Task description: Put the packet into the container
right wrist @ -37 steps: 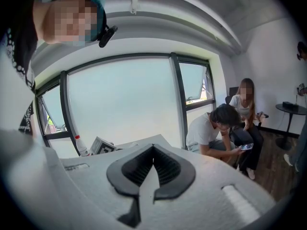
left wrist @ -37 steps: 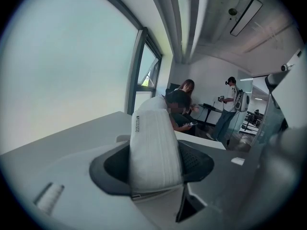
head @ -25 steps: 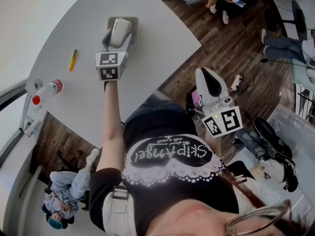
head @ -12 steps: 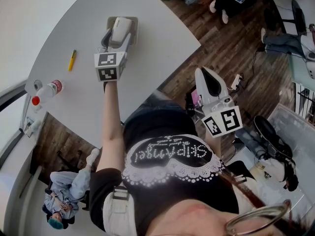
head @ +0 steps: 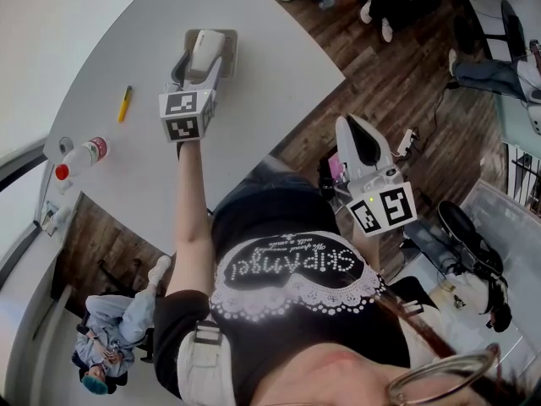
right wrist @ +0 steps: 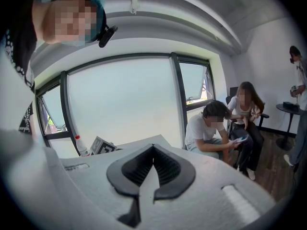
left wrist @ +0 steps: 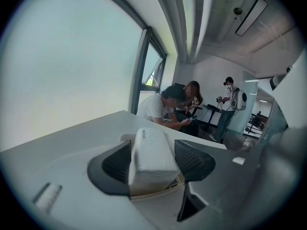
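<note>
An office-like common room: a broad curved white counter (head: 270, 83), wood-plank floor (head: 397, 83), tall windows (right wrist: 120, 104), and seated people (right wrist: 211, 128) looking at phones.

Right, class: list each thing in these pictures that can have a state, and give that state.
packet: gripped, over the container
container: open-topped
left gripper: shut on packet
right gripper: shut, empty
bottle: capped, on its side
pen: lying flat
</note>
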A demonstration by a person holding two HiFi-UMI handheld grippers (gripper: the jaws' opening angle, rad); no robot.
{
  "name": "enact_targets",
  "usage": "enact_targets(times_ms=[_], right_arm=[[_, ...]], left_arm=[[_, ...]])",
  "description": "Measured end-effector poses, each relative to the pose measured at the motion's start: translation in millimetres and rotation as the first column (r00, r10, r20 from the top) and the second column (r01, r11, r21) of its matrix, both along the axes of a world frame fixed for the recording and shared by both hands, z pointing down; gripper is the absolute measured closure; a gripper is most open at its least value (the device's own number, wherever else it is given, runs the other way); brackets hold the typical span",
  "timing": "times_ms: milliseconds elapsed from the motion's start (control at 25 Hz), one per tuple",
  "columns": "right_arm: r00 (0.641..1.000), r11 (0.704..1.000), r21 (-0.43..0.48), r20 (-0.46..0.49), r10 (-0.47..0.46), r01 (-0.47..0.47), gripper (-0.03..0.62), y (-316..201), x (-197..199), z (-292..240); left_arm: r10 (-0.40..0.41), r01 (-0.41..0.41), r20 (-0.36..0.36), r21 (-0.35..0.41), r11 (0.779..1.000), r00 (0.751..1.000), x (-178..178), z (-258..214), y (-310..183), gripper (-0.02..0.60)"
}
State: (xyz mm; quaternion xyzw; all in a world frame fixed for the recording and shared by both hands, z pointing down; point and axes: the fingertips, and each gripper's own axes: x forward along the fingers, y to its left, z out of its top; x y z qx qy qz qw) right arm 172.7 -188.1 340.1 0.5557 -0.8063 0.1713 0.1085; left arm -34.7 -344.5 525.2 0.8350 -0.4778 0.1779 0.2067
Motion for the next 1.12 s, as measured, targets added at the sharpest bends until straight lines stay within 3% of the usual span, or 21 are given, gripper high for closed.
enact_targets(times_ms=[600,1120], right_arm=[[1.0,0.999,0.036,0.009,-0.023,0.023,0.592,4,-1,-8],[0.999,0.996,0.079,-0.003,-0.047,0.047,0.592,9,-1,-15]], left_arm=[[-0.033,0.032,0.018,0.039,0.999,0.999,-10,-19,3,0.29],[-0.043,0.043,-0.009,0.154,0.987,0.999,-14,-69,17,0.305]])
